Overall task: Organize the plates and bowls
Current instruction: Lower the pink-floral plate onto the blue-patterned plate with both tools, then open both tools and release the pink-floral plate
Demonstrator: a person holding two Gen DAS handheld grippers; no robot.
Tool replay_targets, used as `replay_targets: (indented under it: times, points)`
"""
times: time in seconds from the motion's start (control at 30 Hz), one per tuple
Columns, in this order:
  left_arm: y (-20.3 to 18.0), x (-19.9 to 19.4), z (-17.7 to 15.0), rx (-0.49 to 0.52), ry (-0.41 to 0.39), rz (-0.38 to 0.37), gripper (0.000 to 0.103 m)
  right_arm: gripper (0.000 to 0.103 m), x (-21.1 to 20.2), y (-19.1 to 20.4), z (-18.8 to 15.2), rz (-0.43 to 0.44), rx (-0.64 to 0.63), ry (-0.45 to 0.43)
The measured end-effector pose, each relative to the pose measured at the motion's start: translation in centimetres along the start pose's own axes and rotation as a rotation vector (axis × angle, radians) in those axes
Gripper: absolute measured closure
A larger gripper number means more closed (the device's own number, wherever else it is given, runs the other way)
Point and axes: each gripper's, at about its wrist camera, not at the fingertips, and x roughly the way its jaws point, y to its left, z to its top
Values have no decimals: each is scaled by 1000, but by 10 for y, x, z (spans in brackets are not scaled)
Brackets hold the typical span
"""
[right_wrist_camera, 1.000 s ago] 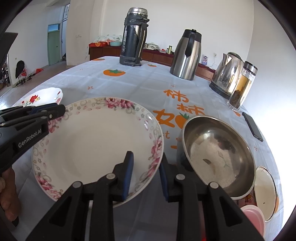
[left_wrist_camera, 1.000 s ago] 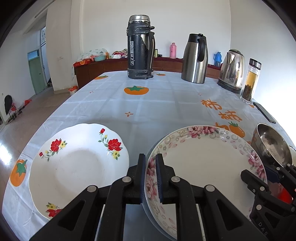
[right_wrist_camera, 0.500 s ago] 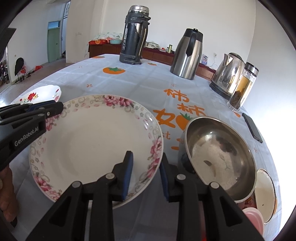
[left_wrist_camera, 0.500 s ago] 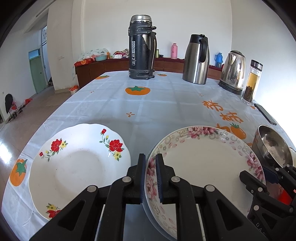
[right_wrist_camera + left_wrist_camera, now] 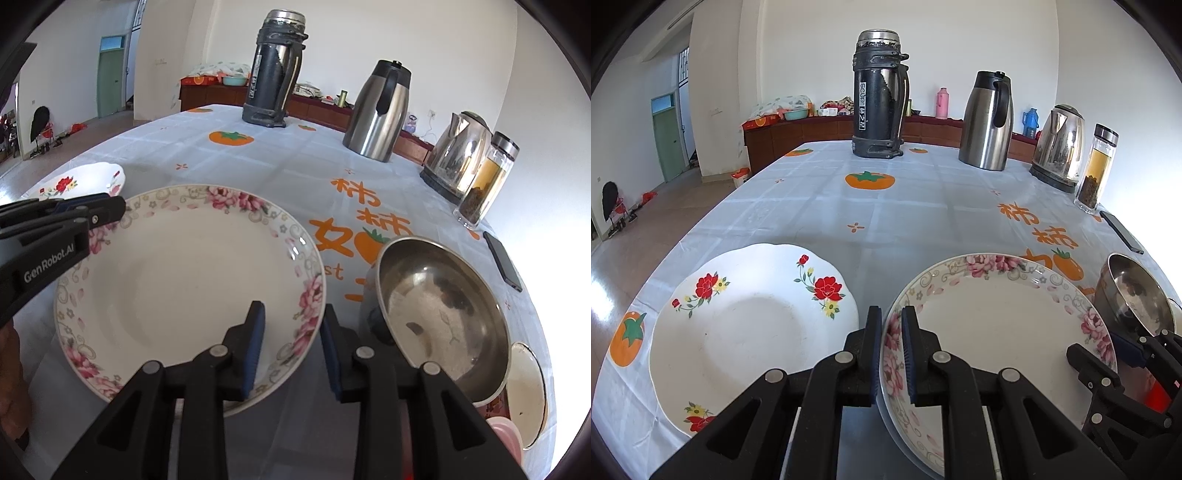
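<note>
Step in hand: hand-off of the pink-rose-rimmed white ceramic plate (image 5: 177, 280). My left gripper (image 5: 891, 350) is clenched on its rim at the plate's 9 o'clock. My right gripper (image 5: 291, 347) straddles the rim at 5 o'clock; its jaws have just been opening, and the blue pads now stand clear of the porcelain with the rim between them. So only the left side holds.

Plate location: it sits level at or just above the cloth; I cannot tell from either wrist view whether its foot touches. The red-flowered scalloped white plate (image 5: 750, 325) lies flat just beside it at 9 o'clock. The dented stainless steel bowl (image 5: 439, 314) is close at 3 o'clock.

Judgement, next move: draw the right gripper back off the rim without clipping it, then carry the pink plate leftward and set it onto the red-flowered plate. A 1-sided rim grip will want to tip the plate, so keep it level and lower slowly. The steel bowl looks like the right gripper's next target.

Surface: table under a pale checked tablecloth with orange persimmon prints (image 5: 923, 206), slick-looking. At 12 o'clock, far end: tall black vacuum flask (image 5: 879, 96), steel carafe (image 5: 986, 122), steel electric kettle (image 5: 1060, 147), glass tea bottle (image 5: 1095, 170). A black phone (image 5: 502, 260) lies at 2 o'clock.

Room: white walls, green door at 10 o'clock, dark wooden sideboard behind.
</note>
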Motion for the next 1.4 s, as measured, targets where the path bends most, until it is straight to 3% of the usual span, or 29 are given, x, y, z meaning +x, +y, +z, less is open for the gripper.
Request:
replay_targets:
  times: [0.83,1.03,1.2,1.27,1.4]
  points:
    - [6,-2,-1,-19,3,0,90,71,-2,10,2,-51,-49,-21]
    - [9,-3,-1,-29,-1,4,90,67,-6,14,1,-55,-70,-47]
    - [11,-5,0,-41,-14,5,89,59,-19,27,-1,-78,-132,-119]
    - [12,-7,1,-45,-21,7,80,54,-19,26,0,-75,-131,-125]
    - [12,-12,2,-48,-51,12,49,42,-23,23,0,-74,-114,-146]
